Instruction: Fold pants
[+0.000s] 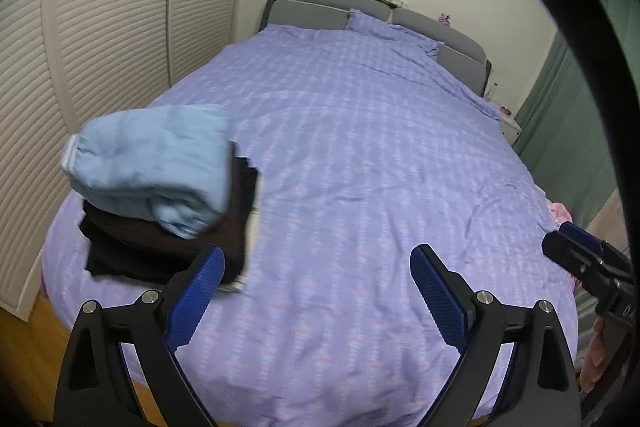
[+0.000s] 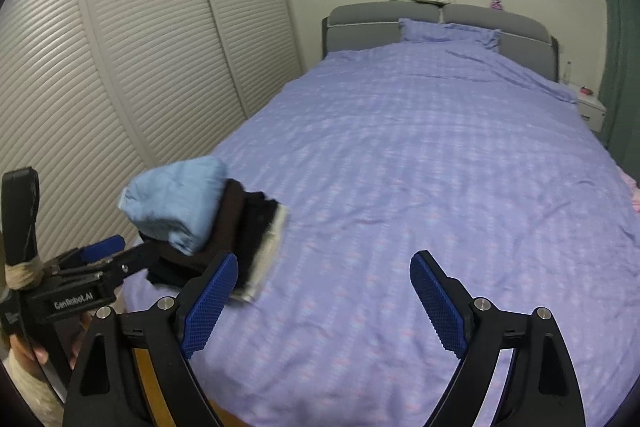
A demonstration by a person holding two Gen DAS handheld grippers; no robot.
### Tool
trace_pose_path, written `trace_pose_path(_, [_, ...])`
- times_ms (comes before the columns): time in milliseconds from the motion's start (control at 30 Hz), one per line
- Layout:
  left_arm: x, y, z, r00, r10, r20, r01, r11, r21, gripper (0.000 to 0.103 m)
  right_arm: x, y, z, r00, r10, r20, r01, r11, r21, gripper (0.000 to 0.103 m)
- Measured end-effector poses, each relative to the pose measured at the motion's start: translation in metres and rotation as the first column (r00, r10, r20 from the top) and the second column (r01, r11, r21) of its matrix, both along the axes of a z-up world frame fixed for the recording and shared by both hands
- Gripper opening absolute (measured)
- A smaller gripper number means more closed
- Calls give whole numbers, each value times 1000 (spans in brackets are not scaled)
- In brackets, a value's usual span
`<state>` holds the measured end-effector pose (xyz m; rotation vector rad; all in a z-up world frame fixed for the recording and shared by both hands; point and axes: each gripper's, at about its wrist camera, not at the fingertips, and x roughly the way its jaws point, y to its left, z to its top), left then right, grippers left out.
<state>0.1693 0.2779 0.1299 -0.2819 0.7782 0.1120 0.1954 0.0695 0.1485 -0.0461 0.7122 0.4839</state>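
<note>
A stack of folded clothes sits at the near left corner of the bed. Folded light blue pants point(image 1: 156, 163) lie on top of dark brown and black folded garments point(image 1: 160, 247). The stack also shows in the right wrist view point(image 2: 180, 203). My left gripper point(image 1: 318, 267) is open and empty, just right of the stack. My right gripper point(image 2: 324, 271) is open and empty over the bed's near part. The left gripper also shows in the right wrist view point(image 2: 116, 251), beside the stack.
The bed point(image 1: 360, 155) has a purple patterned cover and a pillow point(image 1: 384, 27) at a grey headboard. White louvred wardrobe doors point(image 1: 100, 27) stand at the left. A white nightstand point(image 2: 592, 107) and a green curtain are at the right. Pink cloth point(image 1: 560, 211) lies at the bed's right edge.
</note>
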Motion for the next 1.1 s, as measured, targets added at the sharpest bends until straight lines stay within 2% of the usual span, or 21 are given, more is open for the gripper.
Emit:
trace_pose_path(233, [-16,-95,-24,999,27,30,-28,999,27,99,-14,-101,-30,1000,0,-14,0,1000,-9,89])
trace_pose_path(367, [-24,-135,-54,999,11,42,-13,998,56,99,-24,-143,-61,1000,-25,13,25,999,-24,89])
trace_pose_path(500, [-26,-166,-95,997,-37,61,30,993,116,99,-30,-174,-103,997,-59,39,60,998,-18,89])
trace_pose_path(633, [-27,-181,-131,992,-88,94,72,985,159,99,-38,-197,-149,987,-149,62,147,989,27,89])
trace_pose_path(733, [-29,-188,-148,985,-130,118,107,978,181,99,-50,-208,-171,975,-209,71,204,977,63,89])
trace_pose_path(900, [-56,-197,-160,974,-152,168,121,975,185,99,-80,-215,-187,966,-228,119,219,972,88,89])
trace_pose_path(1100, [-98,-203,-160,966,-157,205,113,971,210,99,-126,-220,-193,952,-256,170,244,966,87,89])
